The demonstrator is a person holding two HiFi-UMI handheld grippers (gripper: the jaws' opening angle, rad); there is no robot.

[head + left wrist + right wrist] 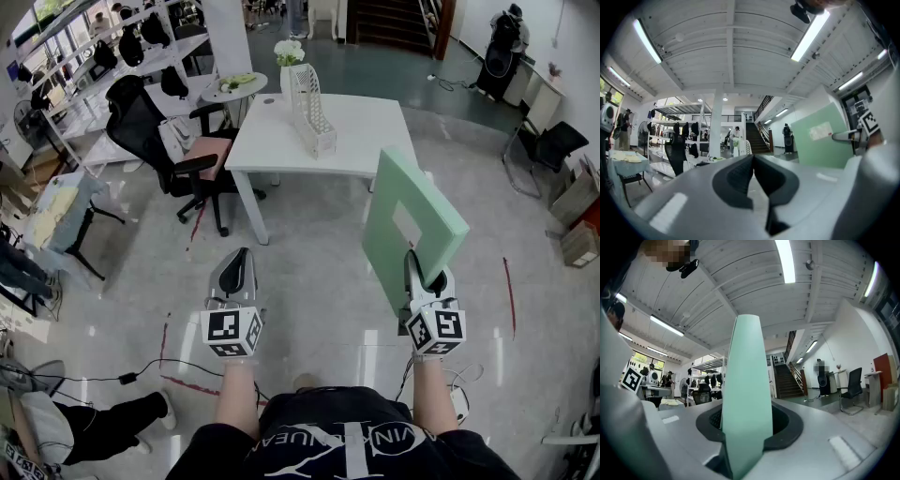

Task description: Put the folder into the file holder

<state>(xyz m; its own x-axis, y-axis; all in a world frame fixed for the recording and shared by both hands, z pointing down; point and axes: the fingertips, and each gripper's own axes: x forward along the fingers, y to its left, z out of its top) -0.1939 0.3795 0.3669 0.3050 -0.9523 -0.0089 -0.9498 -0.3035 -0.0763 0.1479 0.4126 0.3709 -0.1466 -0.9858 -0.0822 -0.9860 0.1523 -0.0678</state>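
Standing on a glossy floor (309, 281), the white surface (272, 141) carries a white file holder (309, 111), with a black chair (150, 131) beside it. Well short of the surface, the right tongs (414, 258) pinch the green folder (427, 211) upright by its lower edge. The left tongs (241, 253) are pressed together, empty.

Open office: white desk (366, 131), black swivel chair (141, 122), staircase (389, 19), strip-lit ceiling (811, 35).
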